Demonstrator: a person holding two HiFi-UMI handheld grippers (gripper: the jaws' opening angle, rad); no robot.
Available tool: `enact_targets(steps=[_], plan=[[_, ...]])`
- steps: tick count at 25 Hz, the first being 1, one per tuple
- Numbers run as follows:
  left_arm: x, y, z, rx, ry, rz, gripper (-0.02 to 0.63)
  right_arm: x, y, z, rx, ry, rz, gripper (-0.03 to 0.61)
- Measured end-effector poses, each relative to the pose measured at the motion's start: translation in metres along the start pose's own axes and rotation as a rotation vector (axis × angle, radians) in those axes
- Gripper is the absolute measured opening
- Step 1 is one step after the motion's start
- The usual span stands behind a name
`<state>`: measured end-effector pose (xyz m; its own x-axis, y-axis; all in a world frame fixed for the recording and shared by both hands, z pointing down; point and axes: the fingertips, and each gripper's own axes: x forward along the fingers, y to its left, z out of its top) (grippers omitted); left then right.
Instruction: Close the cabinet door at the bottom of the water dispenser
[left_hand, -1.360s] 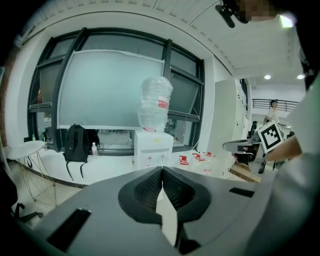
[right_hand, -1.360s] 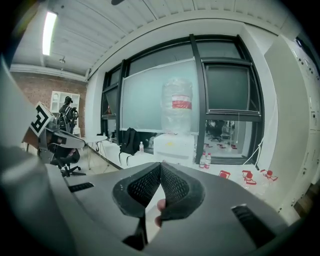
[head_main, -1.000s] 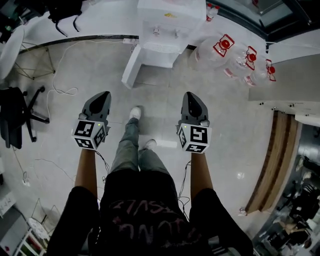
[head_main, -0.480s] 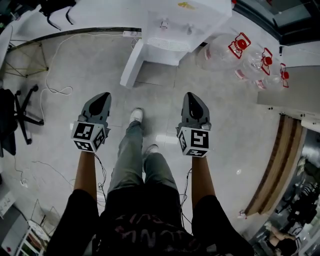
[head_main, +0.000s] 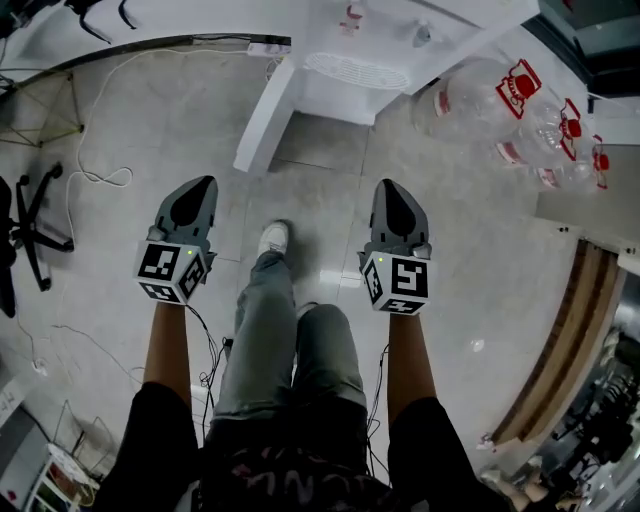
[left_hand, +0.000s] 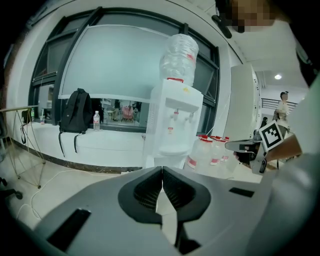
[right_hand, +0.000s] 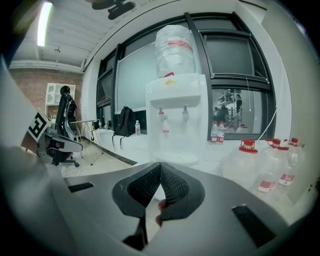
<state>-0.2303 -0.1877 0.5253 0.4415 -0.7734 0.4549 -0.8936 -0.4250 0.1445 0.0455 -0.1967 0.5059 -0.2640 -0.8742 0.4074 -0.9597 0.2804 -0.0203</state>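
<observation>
The white water dispenser (head_main: 385, 45) stands at the top of the head view with a bottle on top (right_hand: 174, 47). Its bottom cabinet door (head_main: 265, 115) stands open, swung out to the left. My left gripper (head_main: 196, 186) and right gripper (head_main: 389, 188) hover side by side over the floor, well short of the dispenser and pointing toward it. Both are shut with nothing between their jaws. The left gripper view has the left gripper (left_hand: 162, 170) aimed at the dispenser (left_hand: 172, 125). In the right gripper view the right gripper (right_hand: 160, 165) faces the dispenser (right_hand: 175, 120).
Several water bottles with red labels (head_main: 525, 100) lie on the floor right of the dispenser. An office chair (head_main: 20, 235) and loose cables (head_main: 95, 180) are at the left. A wooden ledge (head_main: 570, 320) runs along the right. The person's shoe (head_main: 272, 238) is between the grippers.
Both grippers have sunk together and stayed level with each other. The dispenser and its open door now look larger and sit higher in the head view. The jaws stayed shut.
</observation>
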Motion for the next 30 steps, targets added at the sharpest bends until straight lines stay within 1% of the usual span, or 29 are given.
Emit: enact_targets(steps=[9, 13, 18, 21, 26, 27, 28, 29, 30], plan=[[0.056, 0.030, -0.101, 0.047, -0.002, 0.020, 0.014, 0.056, -0.020, -0.111, -0.006, -0.009, 0.001, 0.014], [0.080, 0.035, -0.143, 0.069, -0.007, 0.008, 0.014, 0.078, -0.029, -0.156, -0.003, -0.017, -0.002, 0.014], [0.105, 0.046, -0.183, 0.077, -0.022, 0.010, 0.014, 0.105, -0.039, -0.201, -0.013, -0.025, 0.002, 0.014], [0.117, 0.050, -0.206, 0.098, -0.033, -0.002, 0.014, 0.114, -0.041, -0.225, -0.012, -0.035, 0.001, 0.014], [0.135, 0.057, -0.234, 0.123, -0.040, -0.024, 0.015, 0.123, -0.042, -0.258, -0.019, -0.036, 0.004, 0.014], [0.138, 0.057, -0.238, 0.128, -0.039, -0.037, 0.021, 0.124, -0.044, -0.263, -0.022, -0.034, 0.005, 0.014], [0.142, 0.056, -0.242, 0.136, -0.036, -0.051, 0.070, 0.124, -0.045, -0.268, -0.025, -0.032, 0.003, 0.014], [0.146, 0.056, -0.246, 0.147, -0.031, -0.065, 0.138, 0.123, -0.047, -0.274, -0.026, -0.029, 0.000, 0.014], [0.149, 0.055, -0.248, 0.160, -0.024, -0.081, 0.149, 0.121, -0.050, -0.279, -0.027, -0.025, -0.006, 0.014]])
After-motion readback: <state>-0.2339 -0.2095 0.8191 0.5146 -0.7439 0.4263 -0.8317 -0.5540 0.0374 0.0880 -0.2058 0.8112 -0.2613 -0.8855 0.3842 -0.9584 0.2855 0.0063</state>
